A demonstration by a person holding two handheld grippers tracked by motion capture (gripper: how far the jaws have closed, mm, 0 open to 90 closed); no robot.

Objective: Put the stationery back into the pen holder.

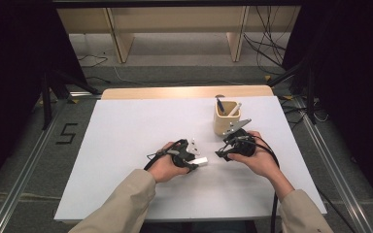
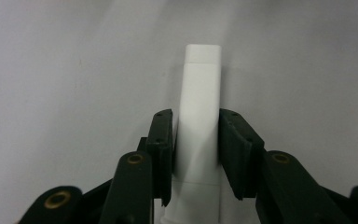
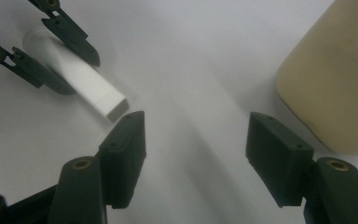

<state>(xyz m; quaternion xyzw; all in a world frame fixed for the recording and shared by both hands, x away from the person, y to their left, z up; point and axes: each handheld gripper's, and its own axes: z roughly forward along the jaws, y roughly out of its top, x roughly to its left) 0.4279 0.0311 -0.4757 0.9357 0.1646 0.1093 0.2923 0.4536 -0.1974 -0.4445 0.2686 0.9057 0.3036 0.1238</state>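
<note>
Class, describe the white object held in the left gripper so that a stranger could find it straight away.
Start at the white table and find the tan pen holder near its far right. Nearer the person, the left gripper is shut on a white marker that sticks out toward the open right gripper. It is the one plain white, flat-sided stick lying level, not standing in the holder.

Your surroundings held: white table cover (image 1: pixel 126 145); wooden table edge (image 1: pixel 184 91) at the far side; black floor marking (image 1: pixel 66 133) left of it; cables (image 1: pixel 267 39) beyond; pale shelving (image 1: pixel 175 24) behind.
</note>
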